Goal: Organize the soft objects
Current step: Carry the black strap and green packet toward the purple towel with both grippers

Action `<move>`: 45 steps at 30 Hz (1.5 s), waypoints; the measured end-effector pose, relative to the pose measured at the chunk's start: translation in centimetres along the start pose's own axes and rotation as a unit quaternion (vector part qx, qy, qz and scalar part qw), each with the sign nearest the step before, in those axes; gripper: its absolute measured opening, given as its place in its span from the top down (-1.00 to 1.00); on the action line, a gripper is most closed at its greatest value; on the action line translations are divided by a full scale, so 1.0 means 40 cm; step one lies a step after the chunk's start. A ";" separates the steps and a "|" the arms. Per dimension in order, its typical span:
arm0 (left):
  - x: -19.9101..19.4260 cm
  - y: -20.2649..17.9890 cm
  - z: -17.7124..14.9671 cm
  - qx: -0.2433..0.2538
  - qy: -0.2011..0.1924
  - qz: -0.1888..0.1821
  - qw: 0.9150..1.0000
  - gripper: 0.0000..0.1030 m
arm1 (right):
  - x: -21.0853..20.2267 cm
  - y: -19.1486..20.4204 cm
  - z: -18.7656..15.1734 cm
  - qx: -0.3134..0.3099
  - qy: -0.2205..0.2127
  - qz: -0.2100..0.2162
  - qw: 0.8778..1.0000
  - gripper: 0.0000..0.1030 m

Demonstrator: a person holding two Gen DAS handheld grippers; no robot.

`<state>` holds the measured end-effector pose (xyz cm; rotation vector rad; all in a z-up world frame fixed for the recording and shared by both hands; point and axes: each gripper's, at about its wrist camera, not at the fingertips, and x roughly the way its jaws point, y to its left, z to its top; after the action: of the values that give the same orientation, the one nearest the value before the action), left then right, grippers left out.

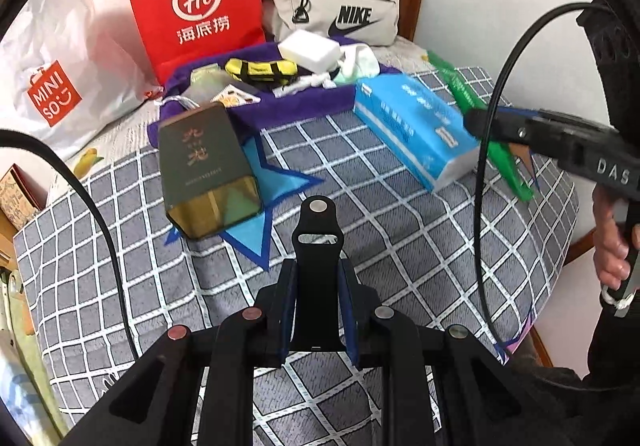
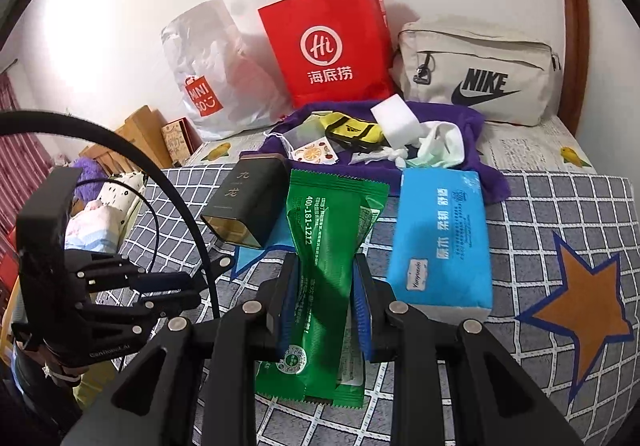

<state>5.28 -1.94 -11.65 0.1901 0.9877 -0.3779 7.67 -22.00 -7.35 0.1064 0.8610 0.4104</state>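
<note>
Grippers first: the right gripper [image 2: 323, 298] is clamped on a green packet [image 2: 326, 254], its blue pads squeezing the wrapper in at the waist. The packet's long axis runs straight ahead along the fingers, one end sticking out toward the far side of the bed, the other hanging back under the gripper body. The left gripper [image 1: 318, 278] is pinched nearly closed on a black strap-like piece [image 1: 317, 230] that stands up between its fingers, also pointing away along them.

Looks to me like sorting has started but isn't far along. The pile of soft stuff sits on a purple towel [image 1: 288, 106] at the far end, in front of a red paper bag [image 1: 196, 2], a white shopping bag [image 1: 56, 58] and a beige pouch [image 1: 340, 10]. So the drop spot lies straight ahead and farther away from both grippers.

Between hand and pile: a blue tissue pack [image 2: 440, 238] lies just right of the green packet, long axis roughly parallel to it, and a dark tin [image 2: 248, 202] lies on the left. The right hand's load has to pass between or over those two. The left gripper is nearer the tin, the right nearer the tissues.
</note>
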 end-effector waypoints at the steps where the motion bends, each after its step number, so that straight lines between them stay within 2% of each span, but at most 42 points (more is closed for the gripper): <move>1: 0.000 0.002 0.003 0.000 -0.001 -0.001 1.000 0.61 | 0.002 0.005 0.003 -0.003 0.001 0.000 1.000 0.49; 22: -0.037 0.087 0.094 -0.018 -0.034 0.011 0.999 0.61 | 0.017 0.014 0.064 -0.008 -0.004 -0.007 1.000 0.49; 35: -0.013 0.184 0.230 -0.026 -0.048 0.007 0.998 0.61 | 0.078 -0.015 0.161 -0.008 -0.004 -0.013 1.000 0.49; 45: 0.063 0.254 0.348 -0.037 -0.042 0.016 0.998 0.61 | 0.126 -0.074 0.256 -0.005 0.001 -0.027 1.000 0.49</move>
<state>21.33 2.30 -6.38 0.1211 0.9133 -0.3177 19.22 -21.97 -5.05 0.0736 0.8626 0.3646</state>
